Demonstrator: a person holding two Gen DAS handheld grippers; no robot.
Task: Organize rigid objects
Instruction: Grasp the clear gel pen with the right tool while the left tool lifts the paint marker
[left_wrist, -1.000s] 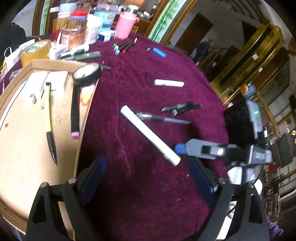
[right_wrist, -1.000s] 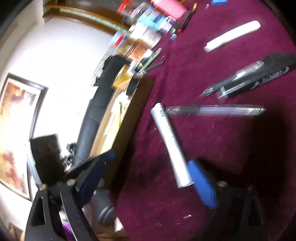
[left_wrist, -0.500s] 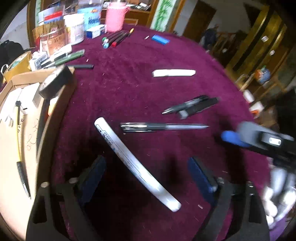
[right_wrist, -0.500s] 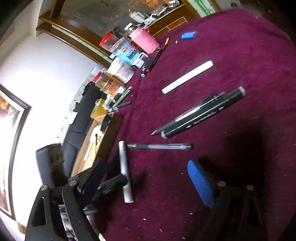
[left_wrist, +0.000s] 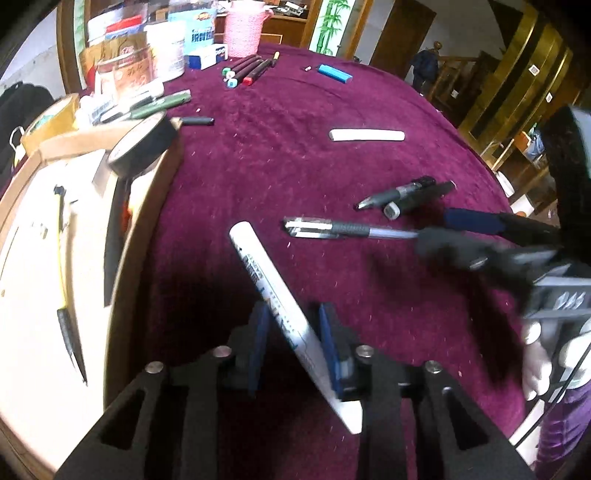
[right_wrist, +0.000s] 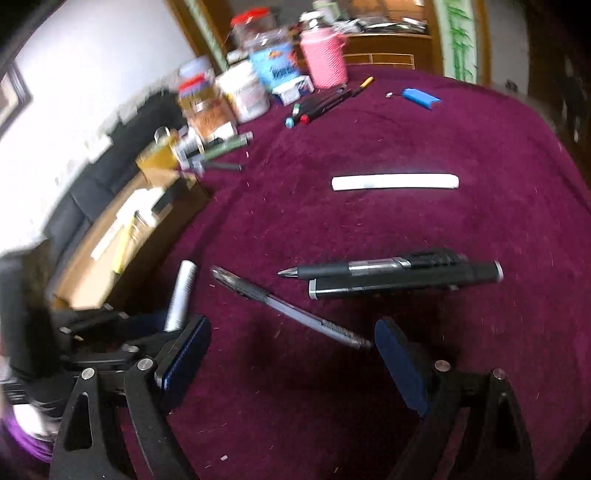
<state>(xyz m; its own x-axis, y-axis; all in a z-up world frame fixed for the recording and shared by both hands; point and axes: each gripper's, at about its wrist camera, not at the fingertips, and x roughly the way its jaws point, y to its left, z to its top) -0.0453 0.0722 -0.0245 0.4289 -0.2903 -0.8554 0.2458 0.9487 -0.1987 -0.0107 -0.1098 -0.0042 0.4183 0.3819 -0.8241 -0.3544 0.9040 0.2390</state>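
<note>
White marker (left_wrist: 273, 295) is pinched near its rear end by the closing left gripper (left_wrist: 291, 343), long axis toward 11 o'clock; clear pen (right_wrist: 291, 306) lies between the spread right gripper (right_wrist: 291, 365) pads, toward 10 o'clock.

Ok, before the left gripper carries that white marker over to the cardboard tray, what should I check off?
1. Left gripper closed on the white marker: ok, both pads touch the barrel.
2. Grip centred: not ok, held near the lower end, long end sticking forward.
3. Marker lifted off the cloth: cannot tell.
4. Right gripper out of the way: ok, open, over the clear gel pen, off to the right.
5. Room in the cardboard tray: ok, bare board between the items.
6. Black tape roll on the tray rim: not ok, could be knocked.
</note>
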